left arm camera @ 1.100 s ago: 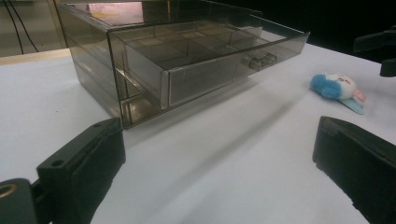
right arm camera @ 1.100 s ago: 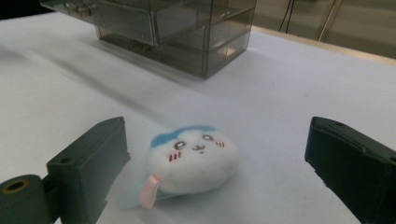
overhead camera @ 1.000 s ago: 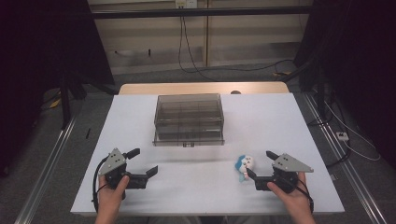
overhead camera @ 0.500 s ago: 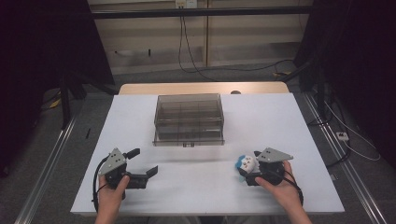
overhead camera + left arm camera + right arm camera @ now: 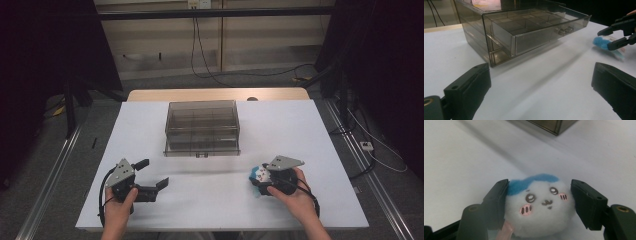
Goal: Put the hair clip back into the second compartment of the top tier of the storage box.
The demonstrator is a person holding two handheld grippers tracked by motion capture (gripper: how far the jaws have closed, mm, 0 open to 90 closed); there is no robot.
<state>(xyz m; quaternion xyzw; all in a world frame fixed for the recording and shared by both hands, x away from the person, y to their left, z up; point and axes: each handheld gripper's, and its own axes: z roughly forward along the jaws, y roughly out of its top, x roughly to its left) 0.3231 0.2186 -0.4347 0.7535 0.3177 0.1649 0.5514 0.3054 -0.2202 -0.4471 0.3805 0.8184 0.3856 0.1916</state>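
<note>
Plush (image 5: pixel 540 210), white with a blue tuft, lying on the tabletop (image 5: pixel 300 130) right of and nearer than the drawer box (image 5: pixel 202 128). Framed by the right gripper (image 5: pixel 261 179), jaws spread at either side, left jaw touching. Left gripper (image 5: pixel 152 175) left of the box, parted, holding nothing.

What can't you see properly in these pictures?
- Plush toy: its bottom is cut off by the right gripper view's lower edge; in the high view the right gripper hides most of it.
- Drawer box: smoky walls blur what the compartments hold.
</note>
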